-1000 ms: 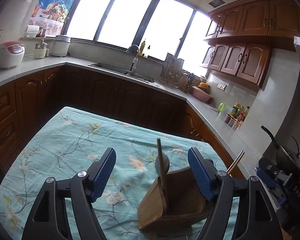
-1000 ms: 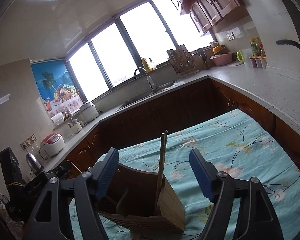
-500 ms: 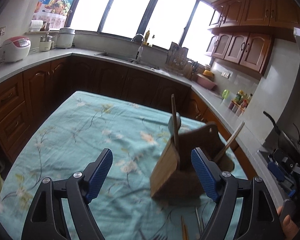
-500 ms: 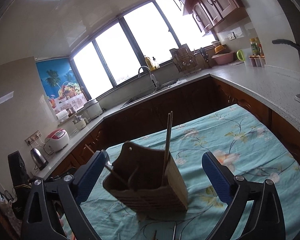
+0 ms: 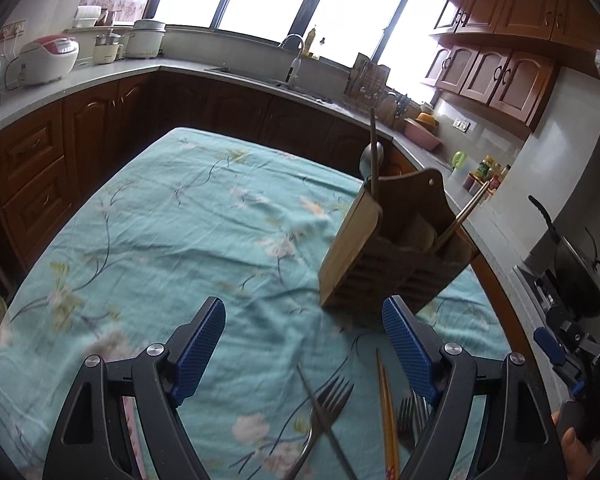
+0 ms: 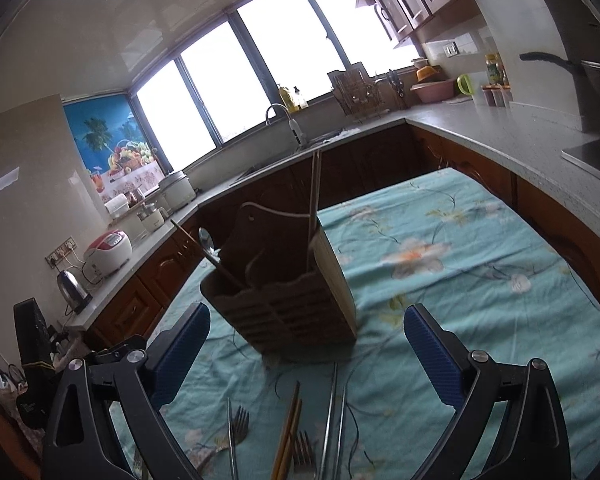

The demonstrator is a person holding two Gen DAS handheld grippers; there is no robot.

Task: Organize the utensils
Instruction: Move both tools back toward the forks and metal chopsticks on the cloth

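Note:
A wooden utensil holder [image 5: 396, 248] stands on the teal flowered tablecloth [image 5: 180, 232]; it also shows in the right wrist view [image 6: 288, 296]. It holds a spoon [image 5: 371, 158], chopsticks [image 6: 313, 200] and a wooden-handled utensil [image 5: 466, 210]. Loose forks [image 5: 328, 404] and wooden chopsticks [image 5: 386, 416] lie on the cloth in front of it, also in the right wrist view: forks [image 6: 238, 424], wooden chopsticks [image 6: 288, 432], metal chopsticks [image 6: 332, 420]. My left gripper [image 5: 304, 352] is open and empty, just short of the holder. My right gripper [image 6: 306, 354] is open and empty, in front of the holder.
Dark wood cabinets and a grey counter [image 5: 100, 76] wrap around the table. A rice cooker [image 5: 48, 60], a sink tap [image 5: 294, 54], a dish rack [image 6: 356, 92] and a wok [image 5: 576, 276] stand on the counter. The table edge [image 5: 496, 304] runs near the holder.
Both grippers have pulled back from the holder and tilted down. The loose forks and chopsticks on the cloth have come into view.

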